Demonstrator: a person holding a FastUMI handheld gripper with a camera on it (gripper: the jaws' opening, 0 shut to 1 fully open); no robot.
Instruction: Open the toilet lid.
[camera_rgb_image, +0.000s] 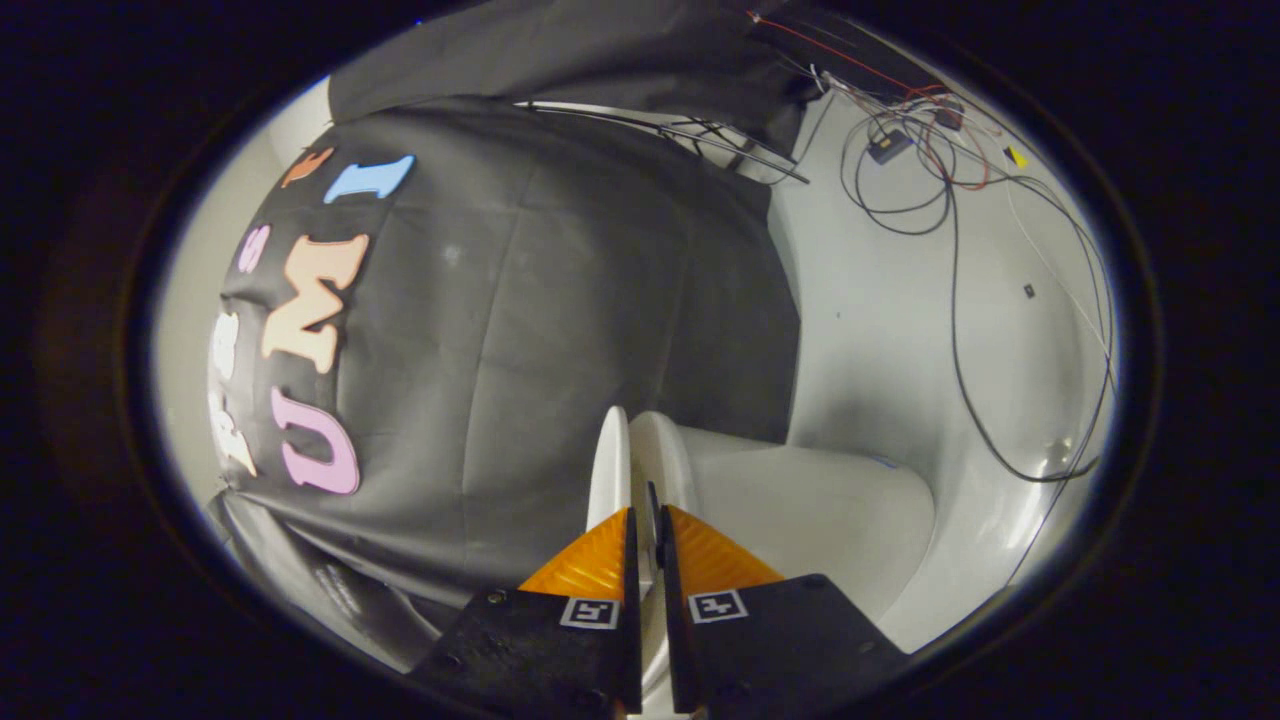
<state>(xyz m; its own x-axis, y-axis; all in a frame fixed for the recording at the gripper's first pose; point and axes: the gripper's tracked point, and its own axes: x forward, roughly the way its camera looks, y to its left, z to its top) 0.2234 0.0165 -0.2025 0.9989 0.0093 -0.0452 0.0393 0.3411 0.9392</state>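
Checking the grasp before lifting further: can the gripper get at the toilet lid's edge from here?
Probably yes: the gripper has its fingers nearly closed around the thin edge of the toilet lid, with nothing between them and it.

One toilet (800, 500) with one lid (608, 460), one tongs (645, 520) with two fingers, several cables (955, 300).

White floor (880, 330) carries toilet (800, 500), base resting directly on it. Loose black and red cables (950, 260) trail across floor beyond toilet, with small black box (888, 147) among them near black cloth wall (560, 300).
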